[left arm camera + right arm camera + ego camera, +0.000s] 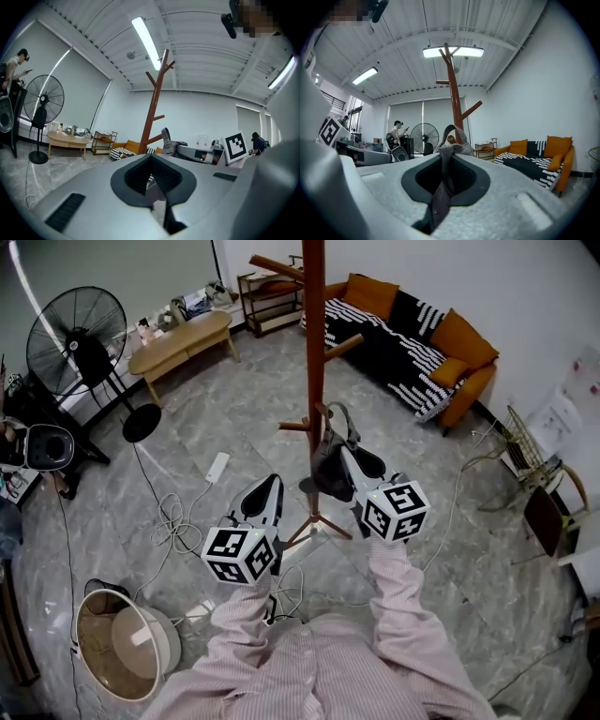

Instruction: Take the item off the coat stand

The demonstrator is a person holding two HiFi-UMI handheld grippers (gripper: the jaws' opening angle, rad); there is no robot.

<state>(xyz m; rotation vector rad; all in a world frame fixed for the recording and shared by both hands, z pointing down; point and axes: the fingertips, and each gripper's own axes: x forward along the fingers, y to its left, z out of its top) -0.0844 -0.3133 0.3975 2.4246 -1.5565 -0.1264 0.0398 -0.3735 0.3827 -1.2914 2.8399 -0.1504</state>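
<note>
Right gripper, centre of the head view, has its jaws clamped on a fold of the grey bag. Its own view shows the cloth pinched between the pads and running up to the strap. That strap loops over a low peg on the coat stand, so the bag looks gripped but still hooked. Left gripper, lower left of the pole, has its jaws together on nothing and is clear of the bag. The grasp seems done. What is left, by the look of it, is lifting the strap over the peg tip and drawing the bag away from the stand.
</note>
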